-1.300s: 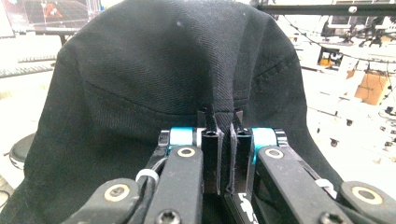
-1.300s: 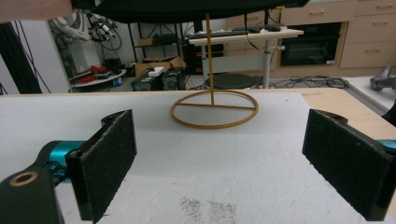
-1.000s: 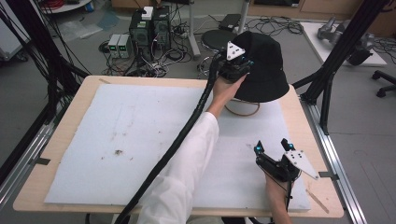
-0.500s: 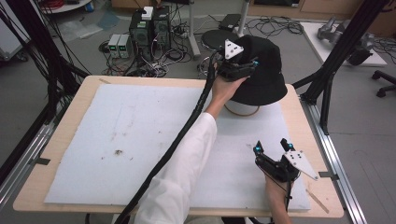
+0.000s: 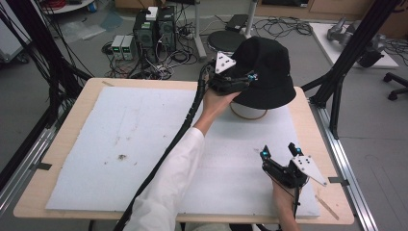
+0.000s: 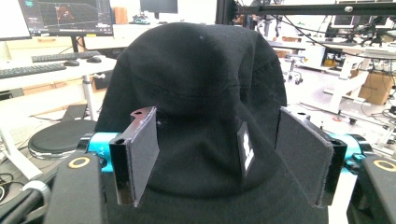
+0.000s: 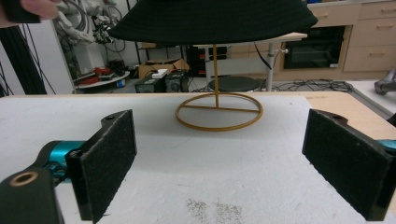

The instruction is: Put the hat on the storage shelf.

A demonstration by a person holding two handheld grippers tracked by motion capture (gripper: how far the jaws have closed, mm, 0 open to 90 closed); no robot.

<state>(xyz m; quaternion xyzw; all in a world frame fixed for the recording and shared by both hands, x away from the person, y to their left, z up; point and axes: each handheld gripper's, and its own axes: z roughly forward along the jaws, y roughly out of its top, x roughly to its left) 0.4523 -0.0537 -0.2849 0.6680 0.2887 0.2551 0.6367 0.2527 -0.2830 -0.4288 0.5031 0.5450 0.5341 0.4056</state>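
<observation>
A light wooden table [image 5: 67, 113] carried a white foam mat [image 5: 144, 144] that covered most of its top, and a small dark smudge [image 5: 122, 157] marked the mat on its left part. At the far right of the mat stood a black fabric bucket hat [image 5: 267, 72], resting on a thin gold wire stand [image 5: 248, 114] whose round ring base lay flat on the mat and whose upright rod rose into the crown; in the right gripper view the hat's brim [image 7: 210, 23] hung well above that ring [image 7: 219, 112]. A person's left arm in a white sleeve [image 5: 168, 187] reached across the mat from the near edge, and the left gripper [image 5: 240, 82] was held level against the near-left side of the hat. Its jaws had just been opening and stood spread apart; in the left gripper view the hat's crown [image 6: 201, 93] sat between the two black pads [image 6: 142, 149], which flanked the cloth without pinching it. The right gripper [image 5: 279, 152] was held near the mat's front right corner, well apart from the hat, its jaws spread wide with only bare mat between them and pointed toward the stand.
</observation>
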